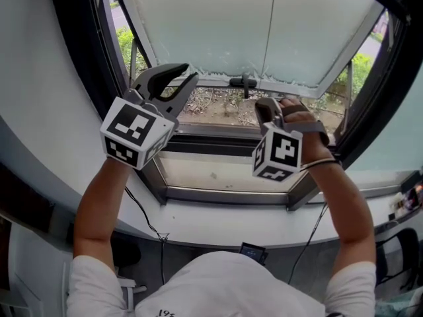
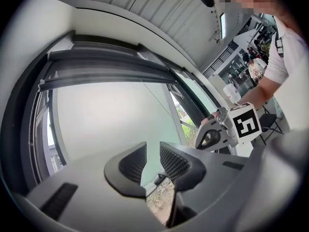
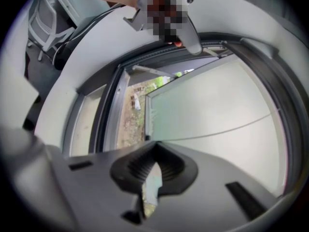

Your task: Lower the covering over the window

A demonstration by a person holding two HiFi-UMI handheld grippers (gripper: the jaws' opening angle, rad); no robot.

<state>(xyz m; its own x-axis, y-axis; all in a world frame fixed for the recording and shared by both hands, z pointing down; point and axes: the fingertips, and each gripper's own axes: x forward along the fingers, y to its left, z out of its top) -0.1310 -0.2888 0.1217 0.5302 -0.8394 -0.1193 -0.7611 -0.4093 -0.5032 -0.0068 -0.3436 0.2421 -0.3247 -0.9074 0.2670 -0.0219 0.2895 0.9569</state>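
Person's arms: stretching up toward the window.
Blind: hanging over most of the pane, its bottom bar stopping just short of the lower frame.
Right gripper: hovering just below the bar's black handle, jaws pressing together on nothing.
Left gripper: hovering at the blind's left corner, jaws standing a little apart, holding nothing.
Gravel ground: showing through the gap.

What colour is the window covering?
Pale, faintly green white blind; clearest in the head view.
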